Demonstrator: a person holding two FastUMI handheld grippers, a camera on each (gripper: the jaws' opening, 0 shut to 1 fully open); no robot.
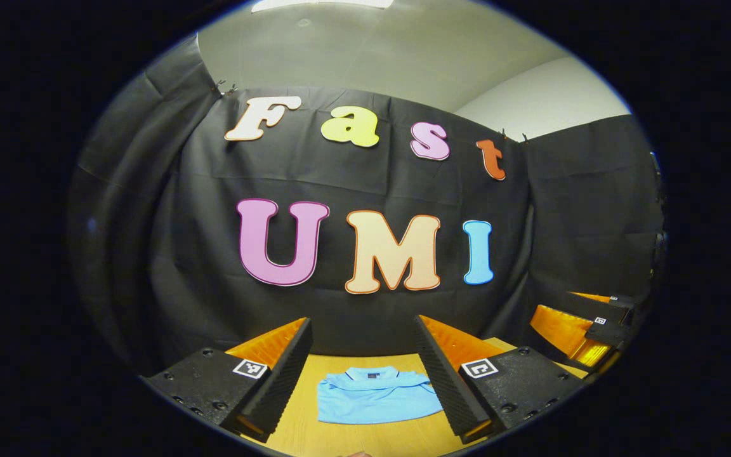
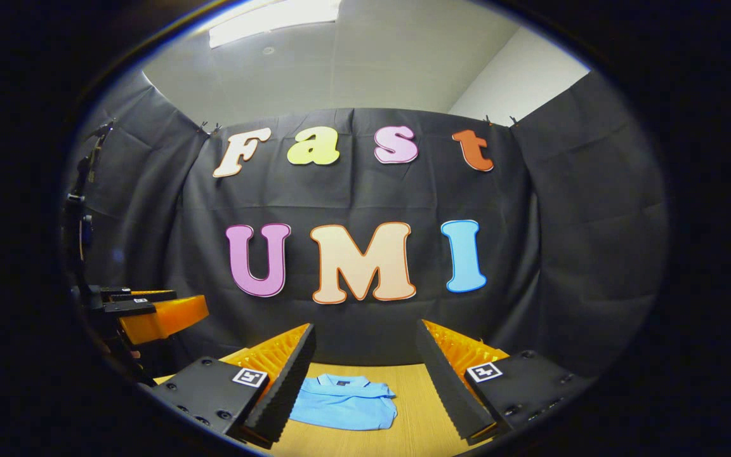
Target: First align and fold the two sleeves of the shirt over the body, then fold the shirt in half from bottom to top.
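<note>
shirt point(image 1: 375, 397) edge behind gripper point(image 1: 363, 371)

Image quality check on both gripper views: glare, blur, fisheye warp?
Left gripper view: heavy fisheye bowing at the edges, ceiling light clipped at the top, folded light-blue polo shirt sharp on the light wooden table between the open left tongs. Right gripper view: same warp, brighter ceiling strip light blown out; shirt evenly lit, no motion blur, right tongs open.

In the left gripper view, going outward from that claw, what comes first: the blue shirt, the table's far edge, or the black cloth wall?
1. Blue shirt, folded, low between the left claw fingers.
2. Table far edge, just beyond the collar.
3. Black cloth wall, behind everything.
</note>
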